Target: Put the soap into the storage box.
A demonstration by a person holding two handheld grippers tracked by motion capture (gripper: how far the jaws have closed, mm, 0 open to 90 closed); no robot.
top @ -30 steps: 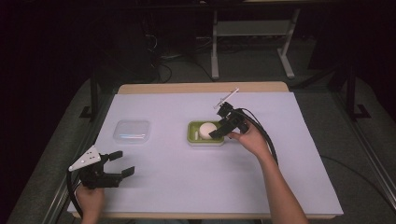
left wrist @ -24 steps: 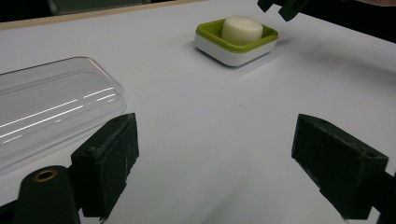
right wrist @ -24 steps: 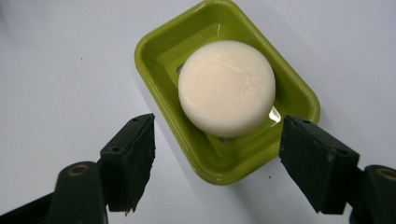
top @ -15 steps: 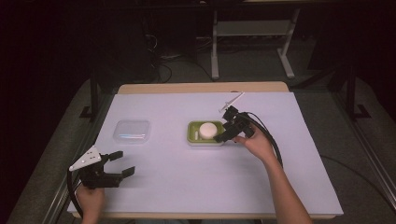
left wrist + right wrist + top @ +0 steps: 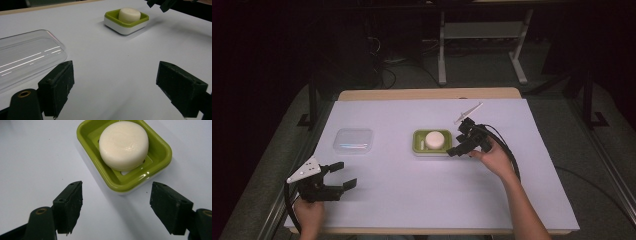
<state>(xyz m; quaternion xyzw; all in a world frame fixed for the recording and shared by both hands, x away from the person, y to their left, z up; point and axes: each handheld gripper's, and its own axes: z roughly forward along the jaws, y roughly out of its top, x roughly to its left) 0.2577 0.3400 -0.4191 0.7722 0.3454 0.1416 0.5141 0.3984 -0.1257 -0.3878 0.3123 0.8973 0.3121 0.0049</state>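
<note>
One round white soap bar sits in one green soap dish at the middle of the white surface. One clear plastic lid lies to its left. Two grippers: the right gripper just right of the dish, jaws spread and empty; the left gripper near left, jaws spread too.
</note>
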